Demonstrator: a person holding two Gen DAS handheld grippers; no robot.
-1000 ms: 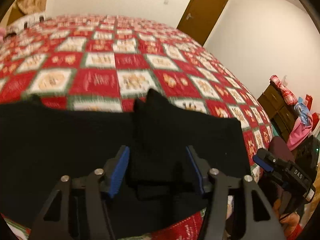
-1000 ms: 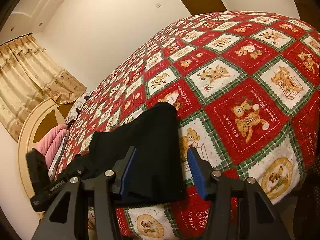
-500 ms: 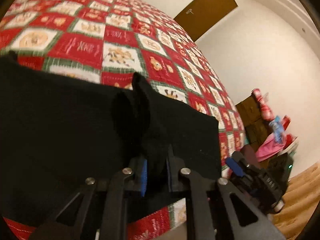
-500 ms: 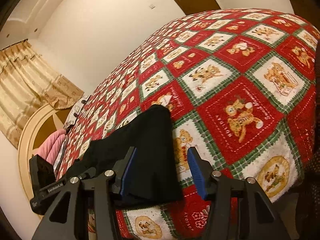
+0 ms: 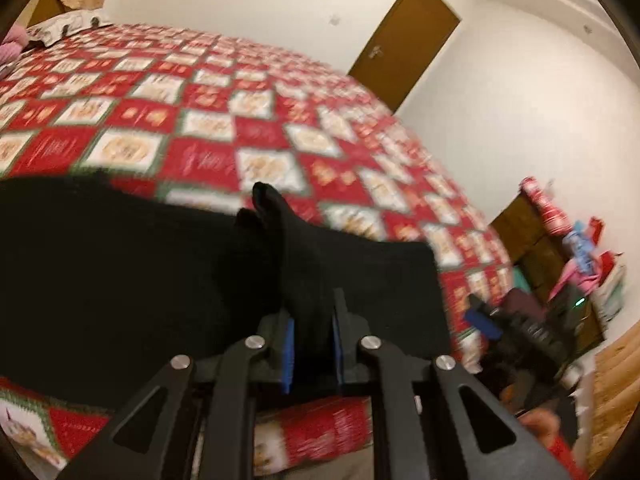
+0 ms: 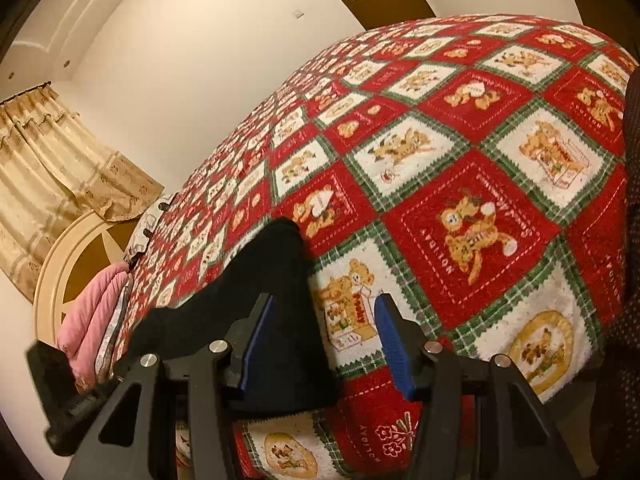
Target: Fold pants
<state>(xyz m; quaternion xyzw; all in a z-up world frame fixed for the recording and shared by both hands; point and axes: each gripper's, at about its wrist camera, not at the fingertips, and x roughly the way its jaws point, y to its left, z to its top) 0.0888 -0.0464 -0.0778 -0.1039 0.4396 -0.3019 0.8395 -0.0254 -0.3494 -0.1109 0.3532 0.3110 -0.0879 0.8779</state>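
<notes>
Black pants (image 5: 120,264) lie spread across the near edge of a bed with a red patchwork quilt (image 5: 208,160). My left gripper (image 5: 312,316) is shut on a raised fold of the pants, which stands up in a ridge beyond the fingers. In the right wrist view the pants' end (image 6: 272,280) lies on the quilt (image 6: 460,200). My right gripper (image 6: 326,344) is open there, low over the bed edge. The cloth's edge sits between the jaws by the left finger, and the pads are not pressing on it. One of its blue pads (image 5: 482,322) shows to the right of the pants.
A brown door (image 5: 404,40) stands beyond the bed's far corner. A dark dresser piled with clothes (image 5: 540,240) is against the right wall, above a wooden floor (image 5: 612,380). A pink pillow (image 6: 96,308), a round headboard (image 6: 60,272) and a curtain (image 6: 52,168) lie towards the bed's head.
My left gripper has shut on a fold of the black pants and then moved with it, so the cloth now stands up in a ridge. The right gripper has held still and open.
</notes>
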